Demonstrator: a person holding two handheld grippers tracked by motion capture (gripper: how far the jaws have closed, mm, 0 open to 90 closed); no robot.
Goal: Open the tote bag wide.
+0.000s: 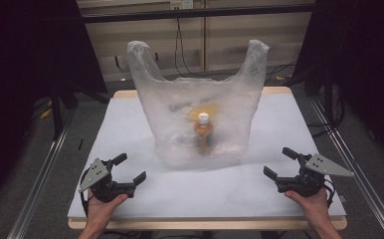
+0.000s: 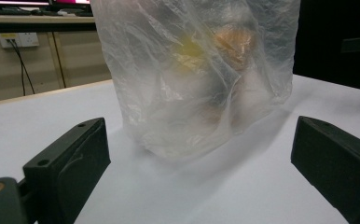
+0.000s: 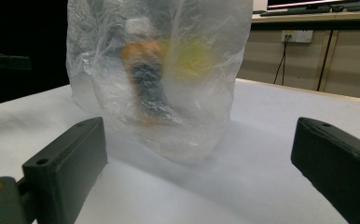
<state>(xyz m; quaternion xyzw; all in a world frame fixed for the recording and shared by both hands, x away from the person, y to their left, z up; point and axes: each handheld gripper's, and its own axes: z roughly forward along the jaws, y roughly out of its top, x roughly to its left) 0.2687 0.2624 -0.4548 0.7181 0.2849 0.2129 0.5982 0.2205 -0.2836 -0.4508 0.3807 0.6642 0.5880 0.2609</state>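
Upright plastic bag between grippers

Black hand-held gripper, grey triangular top plate

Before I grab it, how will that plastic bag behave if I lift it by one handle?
The plastic bag looks thin and crinkled, so probably floppy, sagging sideways. The bottle standing inside would likely tip and slide. Both claws, left and right, are open and apart from it.
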